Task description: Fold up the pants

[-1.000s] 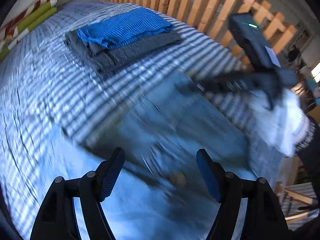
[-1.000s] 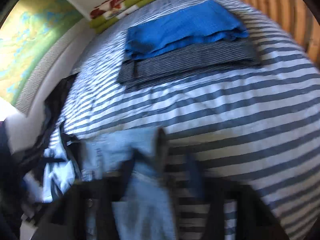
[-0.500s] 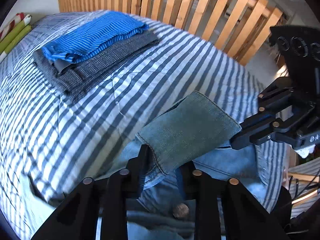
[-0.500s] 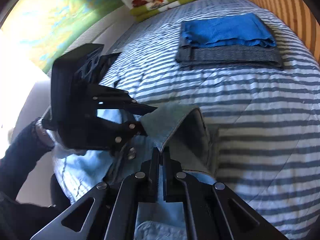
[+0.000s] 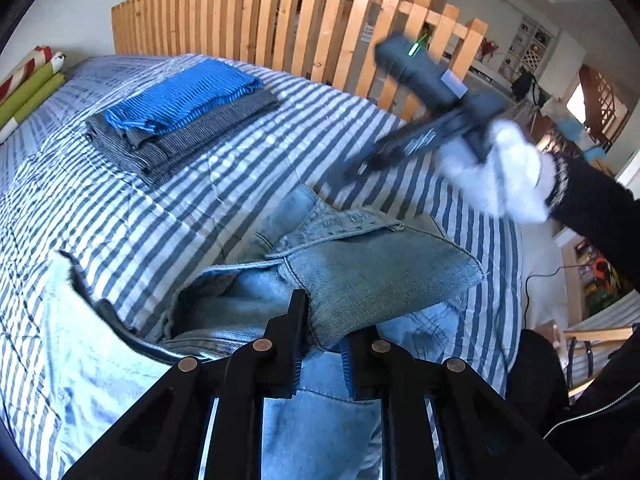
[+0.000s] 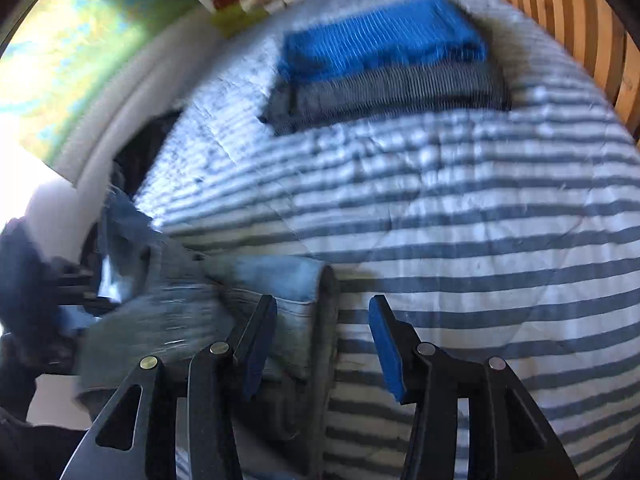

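Note:
Light-blue denim pants [image 5: 372, 276] lie bunched on the striped bedspread [image 5: 168, 216] near its front edge. My left gripper [image 5: 322, 340] is shut on a folded cuff of the pants, which sticks up and out to the right. In the left wrist view my right gripper [image 5: 352, 170] hangs blurred above the bed at right, held by a white-gloved hand [image 5: 508, 176], apart from the denim. In the right wrist view the right gripper [image 6: 322, 342] stands open, nothing between its blue pads [image 6: 384, 344], above the edge of the pants [image 6: 280, 280].
A folded blue cloth [image 5: 180, 96] lies on a folded grey one [image 5: 192, 136] at the back of the bed. A wooden slat railing [image 5: 304, 28] runs behind it. Rolled striped and green items [image 5: 28, 88] lie far left. A dark garment [image 6: 132, 160] lies by the wall.
My right gripper has let go of the pants, opened and swung up and away. The left gripper stays shut on the cuff, and the denim has sagged back toward the bed.

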Motion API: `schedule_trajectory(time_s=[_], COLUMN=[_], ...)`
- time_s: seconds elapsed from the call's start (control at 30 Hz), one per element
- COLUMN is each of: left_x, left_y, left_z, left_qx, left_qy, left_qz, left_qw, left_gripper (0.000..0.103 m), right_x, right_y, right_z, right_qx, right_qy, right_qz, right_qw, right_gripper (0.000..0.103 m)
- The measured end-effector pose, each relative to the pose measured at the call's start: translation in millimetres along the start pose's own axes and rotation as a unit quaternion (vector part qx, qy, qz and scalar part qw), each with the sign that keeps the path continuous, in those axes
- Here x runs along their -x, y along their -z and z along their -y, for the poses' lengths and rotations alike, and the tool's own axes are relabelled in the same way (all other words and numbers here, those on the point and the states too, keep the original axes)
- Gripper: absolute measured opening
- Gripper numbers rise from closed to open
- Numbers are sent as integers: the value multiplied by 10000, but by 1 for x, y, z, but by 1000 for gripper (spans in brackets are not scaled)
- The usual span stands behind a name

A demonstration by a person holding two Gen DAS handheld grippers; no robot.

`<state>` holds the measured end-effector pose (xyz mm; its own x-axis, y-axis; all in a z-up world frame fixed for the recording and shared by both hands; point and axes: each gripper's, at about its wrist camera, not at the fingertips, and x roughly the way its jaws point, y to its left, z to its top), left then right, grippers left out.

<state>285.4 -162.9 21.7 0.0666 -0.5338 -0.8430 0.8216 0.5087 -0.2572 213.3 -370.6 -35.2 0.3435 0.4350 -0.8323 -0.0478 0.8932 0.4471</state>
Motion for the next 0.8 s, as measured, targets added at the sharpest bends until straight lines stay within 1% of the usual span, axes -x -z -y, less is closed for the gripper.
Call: schedule_trajectory(time_s=[0.07,0.13,0.17,0.2,0.23,0.27,0.33,0.37,0.4,0.47,0.53,0.57,0.6,0.63,0.67,0.7,0.73,0.8], left_x=[8,15,19,23,27,30,42,47,53,58,60,58,52,46,41,34,31,27], left_y=[-2,-4,-4,-5,-5,-7,-11,-13,-15,-20,-27,-31,-37,-43,-49,-56,-60,-64], left_z=[-3,-5,-6,-6,-6,-9,-12,-14,-16,-21,-23,-26,-29,-34,-38,-41,-42,-43], left_qx=[98,140,129,127,137,156,200,238,277,316,259,265,289,320,344,322,313,273], left_qy=[38,11,-27,-41,-39,-31,-33,-28,-24,-23,-57,-116,-136,-104,-91,-97,-55,36], left_qz=[102,159,188,201,220,249,371,428,479,550,586,565,522,479,453,434,430,481], left_qw=[9999,9998,9997,9997,9997,9996,9991,9988,9985,9980,9979,9980,9981,9983,9983,9985,9986,9985], left_gripper=[16,15,15,15,15,15,15,15,15,15,15,15,15,14,14,14,14,12], right_x=[-17,-33,-36,-37,-38,-39,-27,-19,-9,5,5,-8,-24,-36,-44,-44,-35,-3], right_y=[-4,-9,-10,-11,-11,-11,-14,-18,-29,-54,-79,-89,-97,-100,-101,-101,-100,-92], right_z=[0,-1,-4,-11,-18,-27,-52,-60,-66,-66,-58,-56,-56,-54,-53,-51,-45,-29], right_qx=[22,-37,-28,23,101,229,640,775,919,916,855,859,895,925,968,944,795,412], right_qy=[157,-40,-139,-182,-125,-10,419,476,512,549,411,432,575,834,1170,1385,1454,944], right_qz=[-166,-345,-326,-257,-208,-237,32,150,349,683,837,744,546,354,177,175,285,598], right_qw=[9997,9994,9994,9995,9997,9995,9971,9957,9938,9919,9920,9926,9928,9916,9882,9857,9858,9929], right_gripper=[45,45,46,44,17,7,7,6,6,6,6,6,7,12,13,16,20,22])
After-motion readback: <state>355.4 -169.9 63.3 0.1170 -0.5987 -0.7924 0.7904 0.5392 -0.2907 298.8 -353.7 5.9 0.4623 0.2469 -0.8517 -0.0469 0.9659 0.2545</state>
